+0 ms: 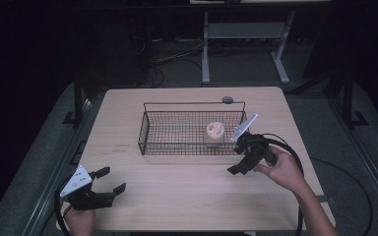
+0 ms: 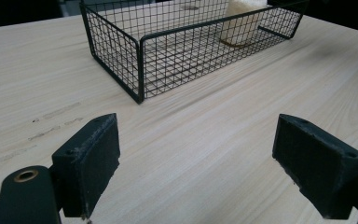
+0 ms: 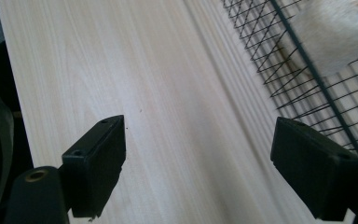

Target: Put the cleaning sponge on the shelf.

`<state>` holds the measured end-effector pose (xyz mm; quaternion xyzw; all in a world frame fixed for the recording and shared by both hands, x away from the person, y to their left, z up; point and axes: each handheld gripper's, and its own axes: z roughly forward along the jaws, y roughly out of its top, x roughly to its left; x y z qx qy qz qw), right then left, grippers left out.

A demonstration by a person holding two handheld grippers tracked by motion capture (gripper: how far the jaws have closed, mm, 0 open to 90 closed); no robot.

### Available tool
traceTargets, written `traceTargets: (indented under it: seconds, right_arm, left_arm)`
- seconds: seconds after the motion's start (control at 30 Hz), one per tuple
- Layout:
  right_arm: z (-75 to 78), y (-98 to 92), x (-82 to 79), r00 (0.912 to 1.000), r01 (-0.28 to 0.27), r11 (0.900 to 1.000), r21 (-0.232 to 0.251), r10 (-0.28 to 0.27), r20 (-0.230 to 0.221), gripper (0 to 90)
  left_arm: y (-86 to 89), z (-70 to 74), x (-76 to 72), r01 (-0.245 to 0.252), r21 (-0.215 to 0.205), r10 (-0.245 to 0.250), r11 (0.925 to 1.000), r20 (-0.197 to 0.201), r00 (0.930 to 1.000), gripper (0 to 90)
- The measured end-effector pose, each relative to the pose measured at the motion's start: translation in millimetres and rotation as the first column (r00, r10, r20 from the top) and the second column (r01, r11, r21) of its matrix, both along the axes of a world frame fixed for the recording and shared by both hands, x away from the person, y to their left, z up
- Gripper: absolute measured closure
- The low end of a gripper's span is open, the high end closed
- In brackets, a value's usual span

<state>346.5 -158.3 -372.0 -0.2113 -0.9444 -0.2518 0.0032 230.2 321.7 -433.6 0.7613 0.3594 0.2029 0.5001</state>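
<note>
A black wire basket (image 1: pixel 150 129) stands on the middle of the wooden table (image 1: pixel 177 196). Inside it, toward its right end, sits a cream, roll-like object (image 1: pixel 215 131), also seen as the cream object (image 2: pixel 242 23) and the cream object (image 3: pixel 335 32). My left gripper (image 1: pixel 109 181) rests near the table's front left corner, open, nothing between its jaws, aimed at the basket (image 2: pixel 140 60). My right gripper (image 1: pixel 241 162) hovers just outside the basket's front right corner, open and holding nothing, with the basket wall (image 3: pixel 307 70) beside its right jaw.
A small dark round thing (image 1: pixel 227 100) lies on the table behind the basket. A white desk frame (image 1: pixel 246 44) and cables stand on the floor beyond the table. Bare wood lies between the two grippers along the front.
</note>
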Motion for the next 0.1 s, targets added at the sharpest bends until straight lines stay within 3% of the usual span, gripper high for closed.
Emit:
traceTargets:
  seconds: [0.1]
  right_arm:
    - [-4.0,-0.4,-4.0,1.0000,-0.001,1.000,-0.004,0.001,-0.002,17.8]
  left_arm:
    - [0.3,-0.3,0.7,0.000,0.004,0.000,1.0000,-0.002,1.0000,13.7]
